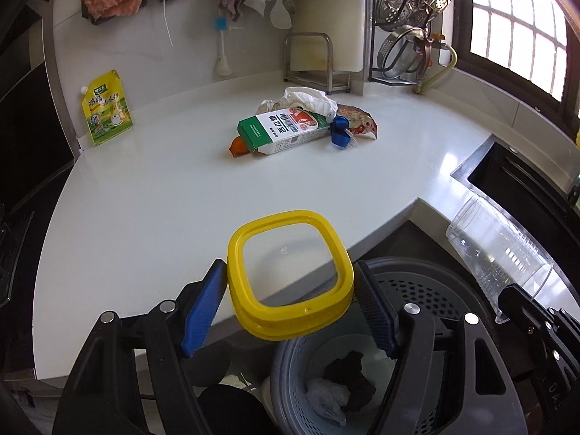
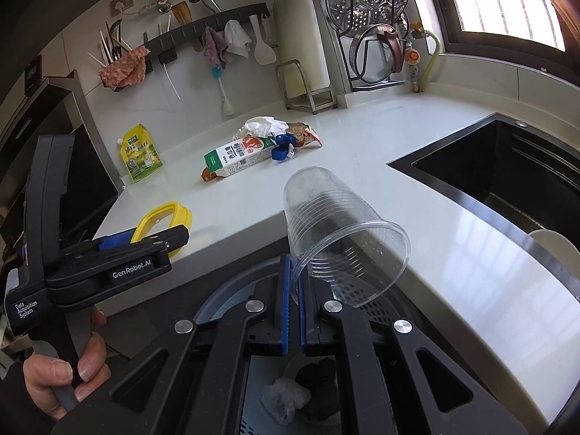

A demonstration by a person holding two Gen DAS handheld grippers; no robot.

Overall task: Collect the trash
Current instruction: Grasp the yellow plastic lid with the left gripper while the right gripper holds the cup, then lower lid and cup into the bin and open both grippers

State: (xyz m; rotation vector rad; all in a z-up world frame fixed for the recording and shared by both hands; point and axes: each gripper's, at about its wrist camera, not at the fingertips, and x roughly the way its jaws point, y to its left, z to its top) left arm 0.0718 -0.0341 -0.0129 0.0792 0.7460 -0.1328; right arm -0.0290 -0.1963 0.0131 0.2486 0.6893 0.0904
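Observation:
My left gripper (image 1: 290,272) is shut on a yellow-rimmed clear lid (image 1: 286,217), its blue pads pressing on both sides. The lid hangs over the counter's front edge, above a grey perforated trash bin (image 1: 417,282). My right gripper (image 2: 294,272) is shut on the rim of a clear plastic cup (image 2: 337,232), tilted over the same bin (image 2: 232,290). Further back on the counter lies a pile: a green and white carton (image 1: 286,130), crumpled white tissue (image 1: 308,99), a blue plastic piece (image 1: 340,132) and a snack wrapper (image 1: 362,119).
A yellow sauce pouch (image 1: 107,108) leans on the left wall. The black sink (image 2: 507,174) sits to the right. A rack with pot lids (image 2: 373,36) and a metal stand (image 2: 304,87) line the back wall. The bin holds dark and grey crumpled scraps. A hand (image 2: 54,373) grips the left tool.

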